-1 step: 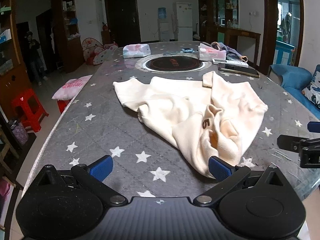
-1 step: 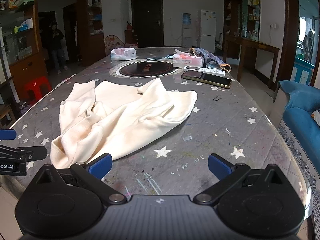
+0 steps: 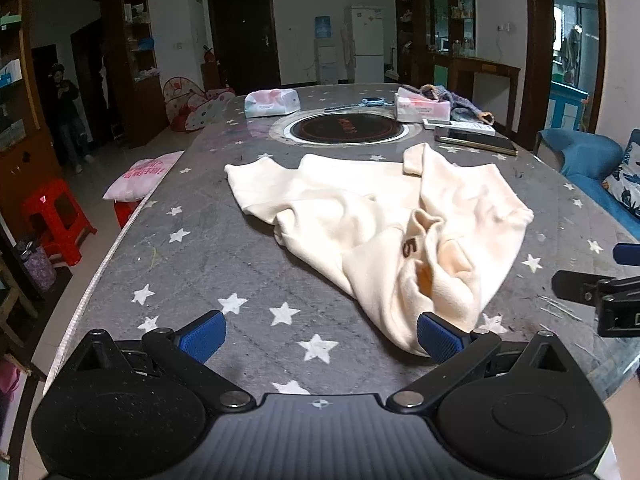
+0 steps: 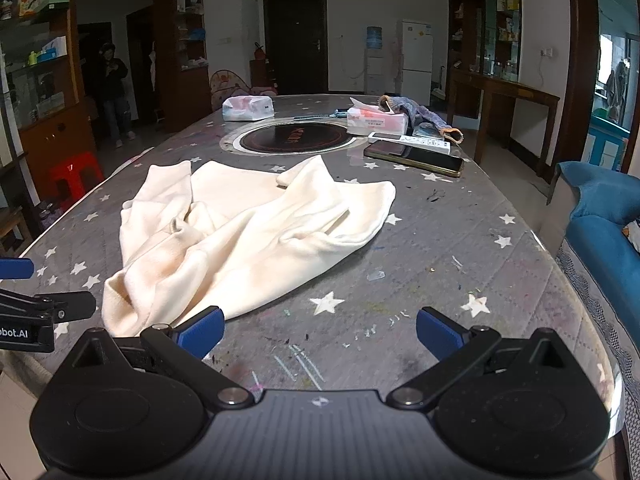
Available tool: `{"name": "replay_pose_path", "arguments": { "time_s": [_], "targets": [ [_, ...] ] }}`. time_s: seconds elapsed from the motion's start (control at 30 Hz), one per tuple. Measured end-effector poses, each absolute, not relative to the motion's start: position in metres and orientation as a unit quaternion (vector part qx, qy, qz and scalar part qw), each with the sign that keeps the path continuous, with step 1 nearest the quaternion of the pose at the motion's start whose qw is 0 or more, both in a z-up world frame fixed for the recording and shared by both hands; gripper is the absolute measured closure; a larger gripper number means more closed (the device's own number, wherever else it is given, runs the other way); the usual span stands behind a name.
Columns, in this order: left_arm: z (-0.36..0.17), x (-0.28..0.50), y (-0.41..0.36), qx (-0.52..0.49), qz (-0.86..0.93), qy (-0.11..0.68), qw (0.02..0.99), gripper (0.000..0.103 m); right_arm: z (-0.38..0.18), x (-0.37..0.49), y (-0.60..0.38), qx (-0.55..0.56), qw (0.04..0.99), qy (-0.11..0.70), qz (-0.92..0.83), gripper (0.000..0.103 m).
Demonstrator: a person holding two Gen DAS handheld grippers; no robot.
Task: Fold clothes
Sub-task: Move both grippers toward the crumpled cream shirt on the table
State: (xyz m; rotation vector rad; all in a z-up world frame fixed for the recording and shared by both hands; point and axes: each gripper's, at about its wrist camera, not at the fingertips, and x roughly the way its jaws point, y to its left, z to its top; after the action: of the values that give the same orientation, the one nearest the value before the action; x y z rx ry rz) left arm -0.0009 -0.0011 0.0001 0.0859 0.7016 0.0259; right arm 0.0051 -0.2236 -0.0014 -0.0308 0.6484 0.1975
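A crumpled cream garment lies in the middle of the grey star-print table; it also shows in the right wrist view. A dark "5" mark sits near its collar. My left gripper is open and empty, low over the near table edge, its right finger beside the garment's near corner. My right gripper is open and empty, to the right of the garment's near corner. Each gripper shows at the edge of the other's view.
At the far end are a round black hob, a phone, a remote, two tissue packs, and a knitted cloth. Blue sofa at right; red stool at left.
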Motion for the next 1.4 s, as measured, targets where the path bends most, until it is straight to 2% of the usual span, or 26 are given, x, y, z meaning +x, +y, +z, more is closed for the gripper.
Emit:
{"name": "replay_pose_path", "arguments": {
  "time_s": [0.7, 1.27, 1.4],
  "targets": [
    [0.007, -0.002, -0.006, 0.047, 0.02, 0.345, 0.937, 0.0, 0.007, -0.001, -0.22, -0.017, 0.945, 0.307, 0.112, 0.0],
    [0.015, 0.033, -0.003, 0.043, 0.014, 0.351, 0.935, 0.0, 0.006, 0.027, -0.217, -0.018, 0.939, 0.32, 0.123, 0.0],
    [0.016, 0.047, 0.001, 0.043, 0.019, 0.352, 0.935, 0.0, 0.008, 0.04, -0.214, -0.024, 0.937, 0.324, 0.125, 0.003]
  ]
}}
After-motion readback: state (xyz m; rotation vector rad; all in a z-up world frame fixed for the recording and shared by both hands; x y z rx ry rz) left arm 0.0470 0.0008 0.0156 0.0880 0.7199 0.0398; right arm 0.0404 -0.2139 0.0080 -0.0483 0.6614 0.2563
